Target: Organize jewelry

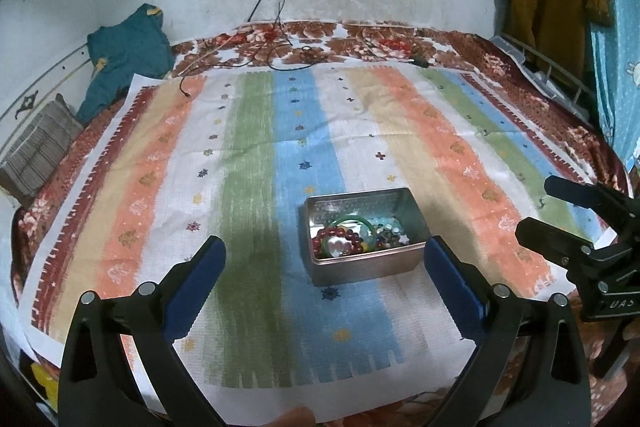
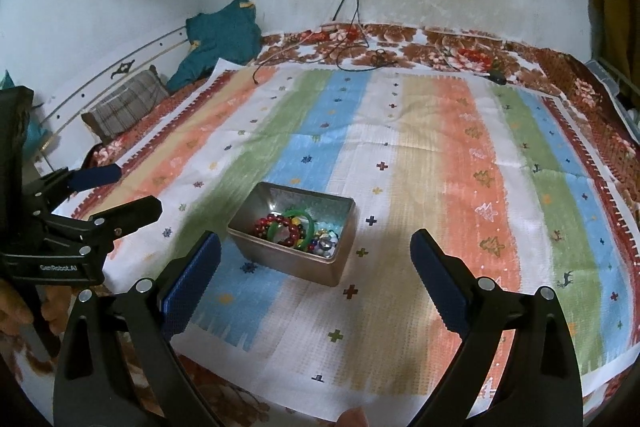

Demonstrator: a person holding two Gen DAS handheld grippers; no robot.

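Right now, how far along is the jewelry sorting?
Nothing looks sorted yet: the red bead bracelet, green bangle and small pieces are all piled in the metal tin. Nothing is in hand; the left gripper and right gripper are open and empty. No piece lies on the striped cloth.

You saw a silver metal tin (image 1: 362, 269) holding dark red beads (image 1: 343, 237) and a green bangle (image 1: 354, 223). The cloth (image 1: 256, 163) under it ran in green, blue, white, tan and orange stripes with small crosses. Your grippers' finger pads (image 1: 198, 281) were blue on black arms.
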